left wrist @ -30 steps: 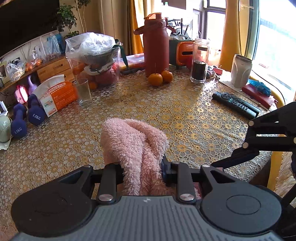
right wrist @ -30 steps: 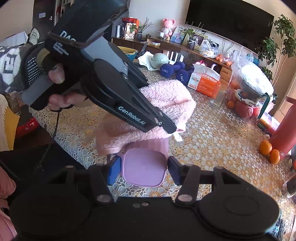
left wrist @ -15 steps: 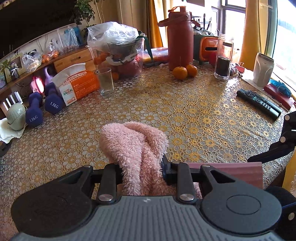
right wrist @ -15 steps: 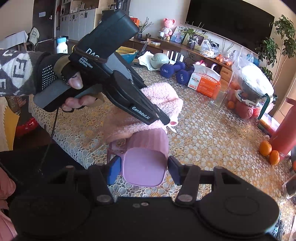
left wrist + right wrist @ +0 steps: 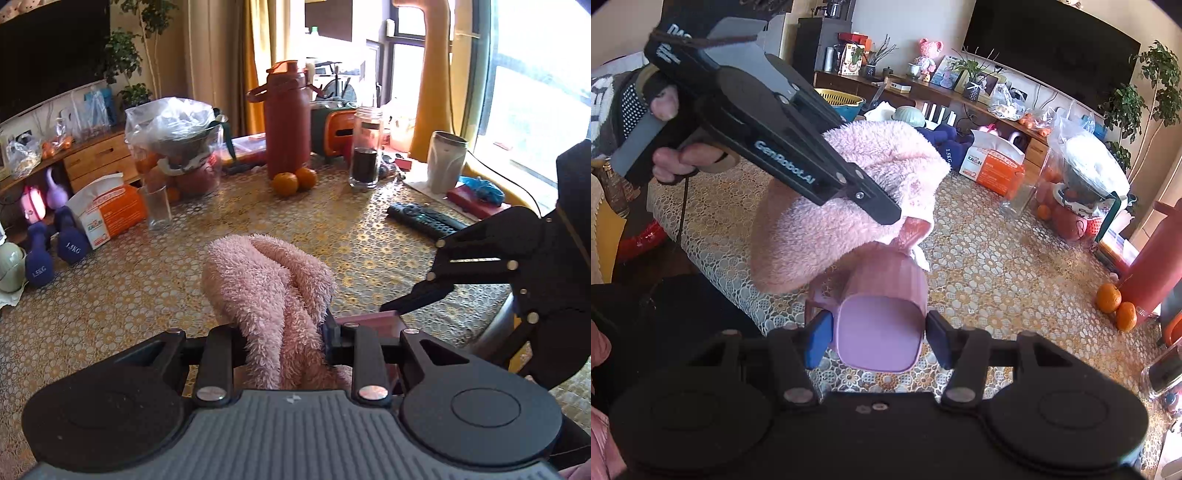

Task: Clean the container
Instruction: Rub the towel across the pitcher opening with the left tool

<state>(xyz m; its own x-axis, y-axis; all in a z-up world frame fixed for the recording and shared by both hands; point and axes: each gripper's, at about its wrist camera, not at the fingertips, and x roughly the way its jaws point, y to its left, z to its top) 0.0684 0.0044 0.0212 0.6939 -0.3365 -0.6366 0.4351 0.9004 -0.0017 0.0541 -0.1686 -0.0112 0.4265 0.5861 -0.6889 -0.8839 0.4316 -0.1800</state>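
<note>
**Pink Cup Held Up for a Wipe**

The right gripper (image 5: pixel 877 338) had its jaws closed on a pink plastic cup (image 5: pixel 882 310), holding it up off the table so the cloth could reach it. The left gripper (image 5: pixel 284 332) squeezed a fluffy pink cloth (image 5: pixel 269 291) tight and pressed it against the cup's far end, likely to rub it clean. Farther off on the table (image 5: pixel 221 229) sat a remote (image 5: pixel 424 219), two oranges (image 5: pixel 293 181), a drinking glass (image 5: pixel 159 206) and blue dumbbells (image 5: pixel 72 240), all well apart. Nothing stood in the way.
</note>
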